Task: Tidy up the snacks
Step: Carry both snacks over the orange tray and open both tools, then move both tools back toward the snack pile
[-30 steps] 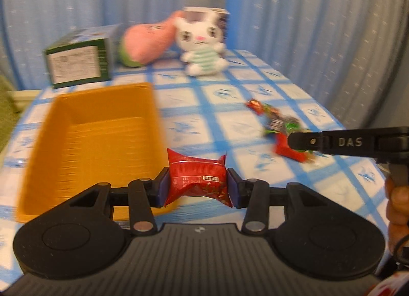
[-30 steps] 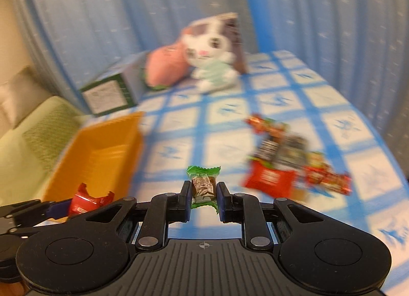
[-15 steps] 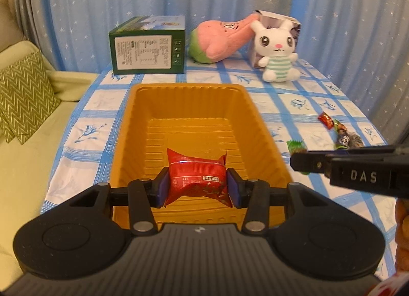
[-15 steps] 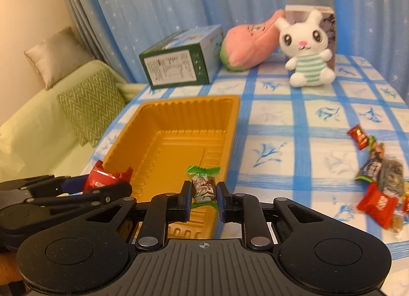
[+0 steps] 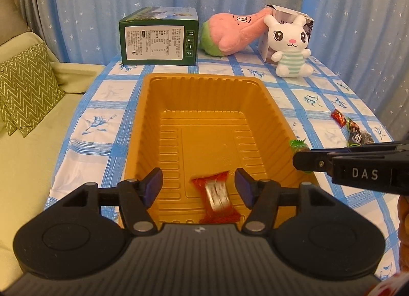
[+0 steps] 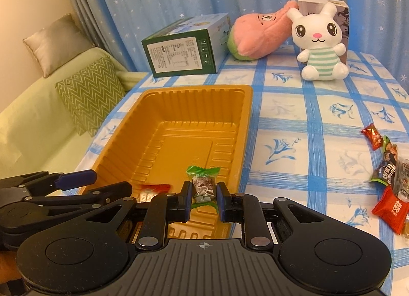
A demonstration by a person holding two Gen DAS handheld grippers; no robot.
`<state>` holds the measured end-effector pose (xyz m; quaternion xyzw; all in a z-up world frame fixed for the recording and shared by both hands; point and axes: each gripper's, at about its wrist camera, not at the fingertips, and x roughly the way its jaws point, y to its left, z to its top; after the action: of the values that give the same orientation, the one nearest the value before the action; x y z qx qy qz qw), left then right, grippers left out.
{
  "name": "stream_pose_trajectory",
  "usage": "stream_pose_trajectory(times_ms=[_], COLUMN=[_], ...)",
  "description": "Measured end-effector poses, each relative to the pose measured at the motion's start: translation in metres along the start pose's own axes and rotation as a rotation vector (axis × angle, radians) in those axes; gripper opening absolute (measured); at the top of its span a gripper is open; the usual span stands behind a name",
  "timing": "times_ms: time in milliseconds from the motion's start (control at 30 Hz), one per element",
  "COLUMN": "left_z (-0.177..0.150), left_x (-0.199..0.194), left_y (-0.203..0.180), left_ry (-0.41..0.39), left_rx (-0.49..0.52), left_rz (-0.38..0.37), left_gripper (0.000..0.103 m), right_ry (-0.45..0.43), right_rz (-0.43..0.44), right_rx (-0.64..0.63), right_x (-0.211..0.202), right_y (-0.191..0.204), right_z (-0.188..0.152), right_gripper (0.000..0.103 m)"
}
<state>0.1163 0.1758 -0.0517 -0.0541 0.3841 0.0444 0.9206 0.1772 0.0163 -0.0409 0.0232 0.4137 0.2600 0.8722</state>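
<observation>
left gripper [image 5: 198, 184], fingers just opened and empty, above the red snack [image 5: 217, 197] now in the orange tray [image 5: 204, 78]; right gripper [image 6: 204, 197] over the tray's right edge pinches a green candy [image 6: 202, 183]; remaining snacks [image 6: 389, 175] lie right of the tray on the desk [image 6: 294, 122].

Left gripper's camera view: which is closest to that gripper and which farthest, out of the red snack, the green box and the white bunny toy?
1. Red snack, in the orange tray, between the open fingers of the left gripper.
2. White bunny toy, far right.
3. Green box, far left; nearly level with the bunny.
</observation>
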Motion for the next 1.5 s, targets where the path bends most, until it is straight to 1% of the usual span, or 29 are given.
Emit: stream_pose_trajectory(times_ms=[133, 233, 267, 300, 333, 367, 433, 567, 700, 833, 1000, 1100, 1167, 1300, 1400, 1500], left_z=[0.0, 0.0, 0.0, 0.0, -0.001, -0.001, -0.002, -0.004, -0.004, -0.006, -0.012, -0.018, -0.021, -0.026, -0.03, -0.032], left_x=[-0.004, -0.007, -0.008, -0.008, -0.009, -0.01, -0.012, -0.02, -0.034, -0.047, -0.064, -0.073, -0.077, -0.084, -0.086, -0.087], left_y=[0.002, 0.004, 0.004, 0.004, 0.005, 0.005, 0.004, 0.0, -0.009, -0.024, -0.048, -0.065, -0.077, -0.104, -0.123, -0.141], left_ry=[-0.007, -0.011, -0.011, -0.011, -0.011, -0.011, -0.011, -0.017, -0.04, -0.054, -0.071, -0.079, -0.081, -0.082, -0.077, -0.07], left_rx=[0.001, -0.007, -0.007, -0.008, -0.009, -0.009, -0.009, -0.011, -0.019, -0.018, -0.015, -0.007, 0.0, 0.031, 0.058, 0.084], left_rz=[0.003, 0.003, 0.003, 0.003, 0.004, 0.006, 0.008, 0.005, -0.004, -0.023, -0.056, -0.088, -0.108, -0.147, -0.175, -0.199], left_gripper=[0.06, 0.062, 0.062, 0.062, 0.062, 0.063, 0.063, 0.064, 0.07, 0.071, 0.073, 0.078, 0.079, 0.083, 0.083, 0.084], right_ry=[-0.004, -0.012, -0.015, -0.022, -0.032, -0.043, -0.052, -0.069, -0.094, -0.119, -0.149, -0.166, -0.178, -0.203, -0.214, -0.228], right_rz=[0.024, 0.096, 0.102, 0.092, 0.082, 0.08, 0.082, 0.04, -0.019, -0.091, -0.174, -0.22, -0.24, -0.29, -0.328, -0.347], right_rx=[0.023, 0.08, 0.093, 0.096, 0.096, 0.099, 0.101, 0.091, 0.1, 0.147, 0.211, 0.229, 0.255, 0.28, 0.3, 0.328], right_x=[0.0, -0.001, -0.002, -0.003, -0.005, -0.008, -0.013, -0.03, -0.057, -0.088, -0.128, -0.151, -0.167, -0.195, -0.211, -0.224], right_y=[0.002, -0.001, -0.002, -0.002, -0.002, -0.003, -0.005, -0.008, -0.017, -0.035, -0.06, -0.072, -0.081, -0.095, -0.106, -0.116], right_z=[0.004, 0.008, 0.009, 0.01, 0.011, 0.011, 0.012, 0.008, -0.004, -0.024, -0.051, -0.066, -0.076, -0.092, -0.102, -0.11], right_gripper=[0.021, 0.022, 0.024, 0.04, 0.061, 0.065, 0.065, 0.065, 0.065, 0.065, 0.065, 0.065, 0.065, 0.065, 0.065, 0.065])
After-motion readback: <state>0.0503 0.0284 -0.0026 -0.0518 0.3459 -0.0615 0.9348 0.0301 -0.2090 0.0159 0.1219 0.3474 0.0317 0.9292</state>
